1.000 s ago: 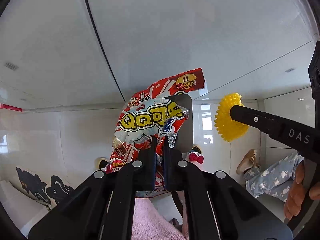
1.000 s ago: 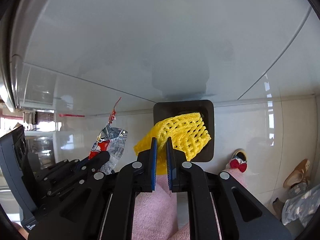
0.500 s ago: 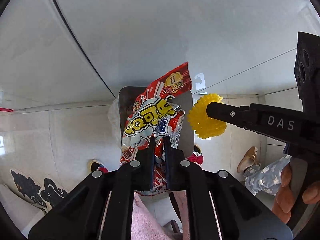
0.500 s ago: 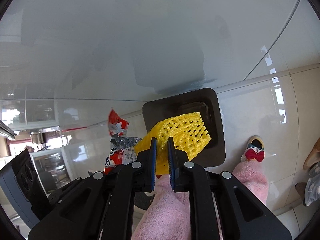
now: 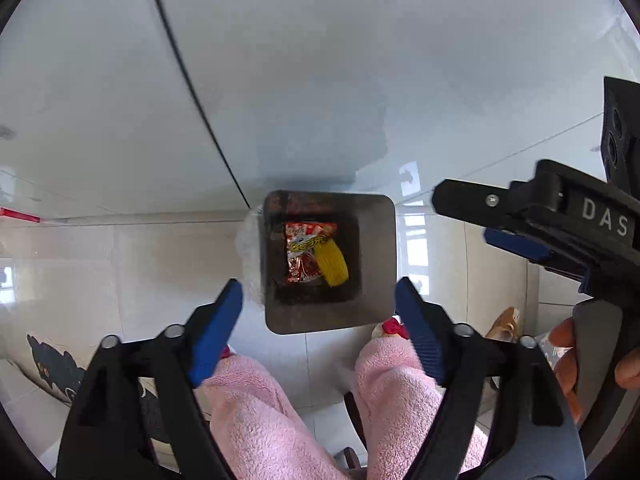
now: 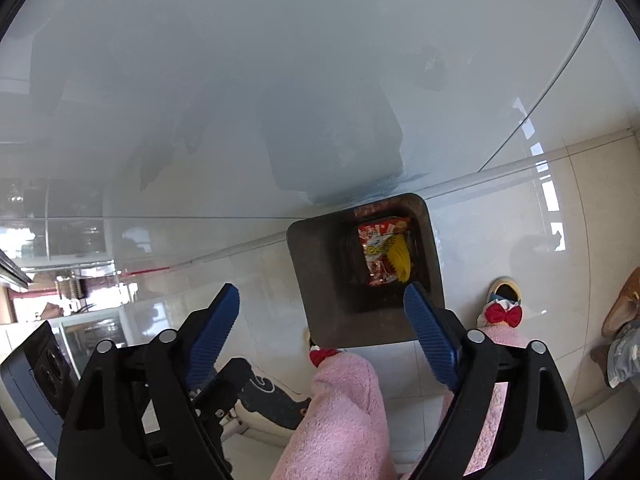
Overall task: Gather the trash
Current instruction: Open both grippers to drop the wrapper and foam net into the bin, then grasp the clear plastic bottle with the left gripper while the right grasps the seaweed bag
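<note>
Left claw (image 5: 318, 306) and right claw (image 6: 322, 308), jaws just opened wide, empty, above dark bin (image 5: 376, 248); red snack wrapper (image 5: 302, 258) and yellow foam net (image 5: 334, 264) inside.

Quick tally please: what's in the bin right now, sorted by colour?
Red snack wrapper: 1
Yellow foam net: 1
Total in the dark bin: 2
</note>
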Demonstrator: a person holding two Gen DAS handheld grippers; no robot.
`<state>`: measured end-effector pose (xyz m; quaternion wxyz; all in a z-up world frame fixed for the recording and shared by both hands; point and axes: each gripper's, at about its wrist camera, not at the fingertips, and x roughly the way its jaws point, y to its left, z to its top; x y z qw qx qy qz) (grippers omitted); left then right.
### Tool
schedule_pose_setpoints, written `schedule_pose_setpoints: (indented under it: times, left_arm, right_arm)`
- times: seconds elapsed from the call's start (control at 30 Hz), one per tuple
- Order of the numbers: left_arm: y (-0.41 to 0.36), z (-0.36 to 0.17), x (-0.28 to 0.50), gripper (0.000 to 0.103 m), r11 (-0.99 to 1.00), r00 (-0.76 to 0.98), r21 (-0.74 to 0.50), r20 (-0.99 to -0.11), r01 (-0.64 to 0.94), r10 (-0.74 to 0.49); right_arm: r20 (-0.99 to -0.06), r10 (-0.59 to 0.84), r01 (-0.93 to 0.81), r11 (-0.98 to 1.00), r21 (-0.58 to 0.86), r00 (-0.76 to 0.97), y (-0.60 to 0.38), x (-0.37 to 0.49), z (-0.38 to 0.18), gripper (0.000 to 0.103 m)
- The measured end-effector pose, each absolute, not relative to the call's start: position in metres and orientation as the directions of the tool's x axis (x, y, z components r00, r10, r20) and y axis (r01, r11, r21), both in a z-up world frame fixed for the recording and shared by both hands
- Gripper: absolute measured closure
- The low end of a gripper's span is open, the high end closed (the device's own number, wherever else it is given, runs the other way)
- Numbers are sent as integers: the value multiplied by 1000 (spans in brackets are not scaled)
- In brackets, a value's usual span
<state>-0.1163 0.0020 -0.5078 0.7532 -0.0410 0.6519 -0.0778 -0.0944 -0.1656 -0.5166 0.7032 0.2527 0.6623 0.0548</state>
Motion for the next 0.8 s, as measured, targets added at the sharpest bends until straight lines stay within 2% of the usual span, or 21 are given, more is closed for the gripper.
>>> schedule_pose_setpoints:
  times: [0.07,0.2,0.5,0.67,0.8]
  left_arm:
    - [6,-488,-115,16,984,167,-167,-970,61,-175]
    - [13,-443,-117,8,985,251,-163,-953,58,-172]
    - [23,-347,-115,8,987,382,-122,-911,109,-155]
    - [27,-287,-110,8,988,507,-117,-849,100,-152]
    - [24,-250,-92,8,986,520,-93,-841,137,-152]
  right_arm:
    - [-909,395,233,879,417,137,-166,-95,-500,3]
    - [-912,369,163,903,397,180,-168,-97,-458,3]
    - [-891,304,59,938,342,339,-182,-99,-337,3]
    - [-871,244,55,954,295,426,-197,-99,-278,3]
    - [-847,202,72,960,271,491,-211,-92,-241,3]
